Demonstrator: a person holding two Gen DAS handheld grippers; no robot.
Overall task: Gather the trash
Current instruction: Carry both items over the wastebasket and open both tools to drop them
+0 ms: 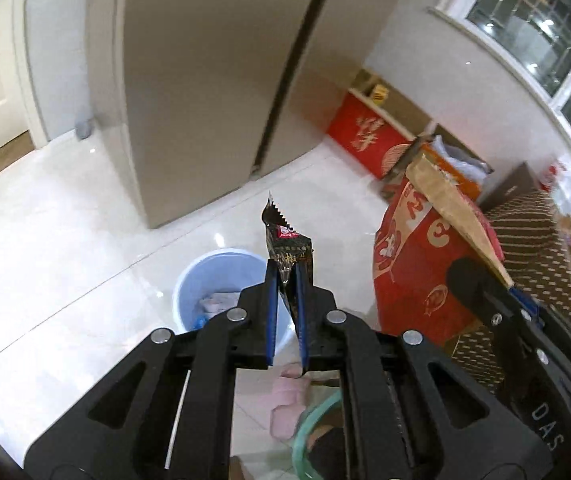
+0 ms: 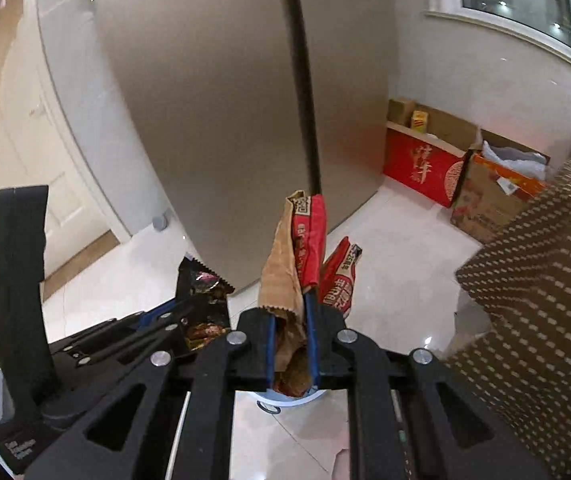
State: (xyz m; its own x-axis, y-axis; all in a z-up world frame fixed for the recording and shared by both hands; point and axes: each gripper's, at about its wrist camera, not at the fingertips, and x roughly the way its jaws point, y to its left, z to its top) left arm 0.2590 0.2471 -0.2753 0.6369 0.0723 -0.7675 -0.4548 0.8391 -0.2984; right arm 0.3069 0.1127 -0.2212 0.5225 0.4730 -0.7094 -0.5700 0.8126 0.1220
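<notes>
Blue bin (image 1: 221, 280), w/ some pale scraps inside, is partly hidden behind the left gripper (image 1: 285, 276); in the right wrist view only a sliver of rim shows under the right gripper (image 2: 290, 312). Left tongs are clamped on a black snack wrapper (image 1: 285, 248), top edge jagged, print too small to read. Right tongs are pinched on a brown-and-red paper bag (image 2: 293, 248), lower end lost btwn the pads. Fridge (image 1: 205, 80) stands far behind the bin; red boxes (image 1: 365, 136) far right by the wall. Patterned cloth (image 2: 545, 300) crowds the near right. White floor (image 1: 65, 220) left of the bin lies open.
</notes>
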